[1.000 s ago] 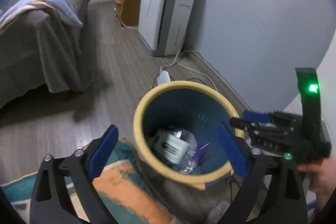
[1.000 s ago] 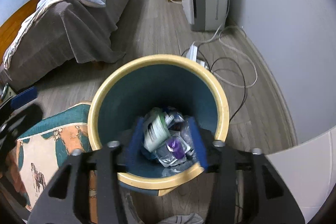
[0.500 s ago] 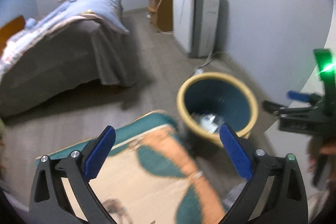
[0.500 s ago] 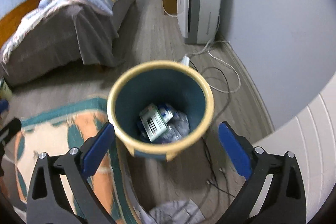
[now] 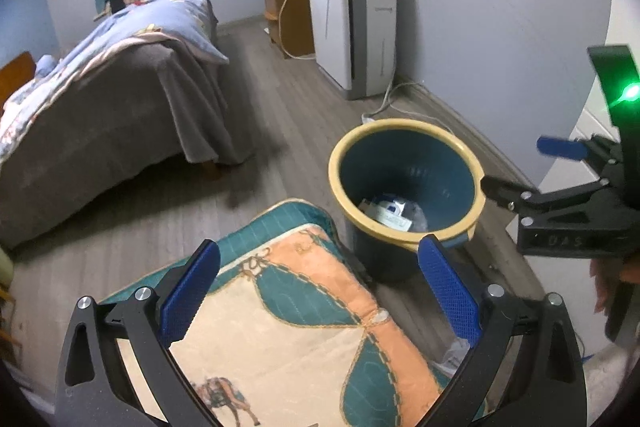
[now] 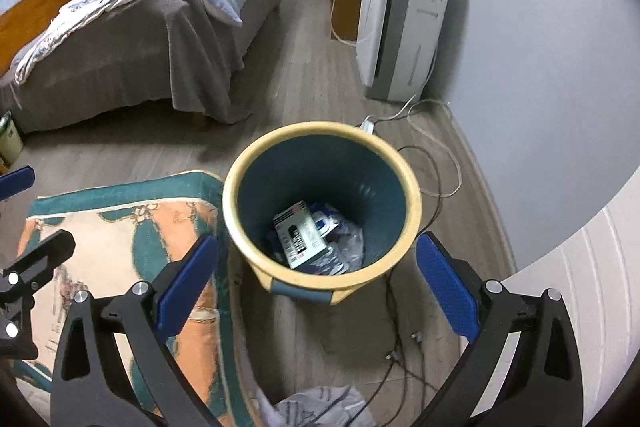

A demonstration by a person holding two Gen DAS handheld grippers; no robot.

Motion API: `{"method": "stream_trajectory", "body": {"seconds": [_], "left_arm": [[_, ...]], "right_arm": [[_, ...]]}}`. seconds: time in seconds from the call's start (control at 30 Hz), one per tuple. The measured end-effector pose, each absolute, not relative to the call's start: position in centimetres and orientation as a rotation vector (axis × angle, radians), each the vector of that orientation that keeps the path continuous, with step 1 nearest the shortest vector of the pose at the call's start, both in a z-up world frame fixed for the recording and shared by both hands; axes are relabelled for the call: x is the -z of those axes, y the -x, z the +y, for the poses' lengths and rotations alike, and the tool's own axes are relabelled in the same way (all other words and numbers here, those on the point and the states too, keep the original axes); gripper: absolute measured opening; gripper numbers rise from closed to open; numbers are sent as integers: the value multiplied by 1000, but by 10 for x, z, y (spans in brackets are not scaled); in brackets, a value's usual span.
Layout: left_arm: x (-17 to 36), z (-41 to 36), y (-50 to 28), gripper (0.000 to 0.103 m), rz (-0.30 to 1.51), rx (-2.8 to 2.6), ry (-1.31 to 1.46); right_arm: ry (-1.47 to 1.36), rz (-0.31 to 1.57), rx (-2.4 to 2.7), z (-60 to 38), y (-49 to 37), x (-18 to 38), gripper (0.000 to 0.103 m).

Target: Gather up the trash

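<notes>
A blue bin with a yellow rim [image 6: 320, 127] stands on the wood floor. In it lie a white printed box [image 6: 303, 239] and crumpled wrappers. My right gripper [image 6: 318, 283] hangs open just above the bin's near side, with nothing between its blue pads. In the left wrist view the bin [image 5: 345, 155] sits ahead to the right, the trash [image 5: 390, 214] showing at its bottom. My left gripper [image 5: 320, 291] is open and empty over the patterned rug [image 5: 280, 327]. The right gripper [image 5: 524, 167] shows at that view's right edge, held by a hand.
A bed with a grey cover [image 6: 140, 47] fills the left. A white air purifier [image 6: 404, 27] stands at the wall, with cables [image 6: 436, 167] and a power strip [image 6: 366, 126] behind the bin. Crumpled cloth [image 6: 320, 407] lies on the floor below my right gripper. A white panel [image 6: 580, 267] is on the right.
The right jaws, narrow and down inside the bin a second ago, have spread wide. Both grippers have pulled back and up from the bin, the left one over the rug.
</notes>
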State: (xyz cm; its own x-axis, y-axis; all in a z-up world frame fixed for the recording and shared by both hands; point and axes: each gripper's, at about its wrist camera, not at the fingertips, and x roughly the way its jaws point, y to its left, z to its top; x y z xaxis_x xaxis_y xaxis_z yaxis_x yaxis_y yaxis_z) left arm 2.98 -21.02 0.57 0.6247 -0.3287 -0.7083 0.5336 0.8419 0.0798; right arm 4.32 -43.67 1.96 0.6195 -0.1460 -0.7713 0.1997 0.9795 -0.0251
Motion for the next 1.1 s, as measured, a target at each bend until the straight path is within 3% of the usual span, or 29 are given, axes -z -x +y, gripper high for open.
{"method": "stream_trajectory", "body": {"seconds": [1.1], "left_arm": [[-5,-207,-27,98,752,507,-307]], "right_arm": [[-87,879,189,-441,-40,-22,98]]}}
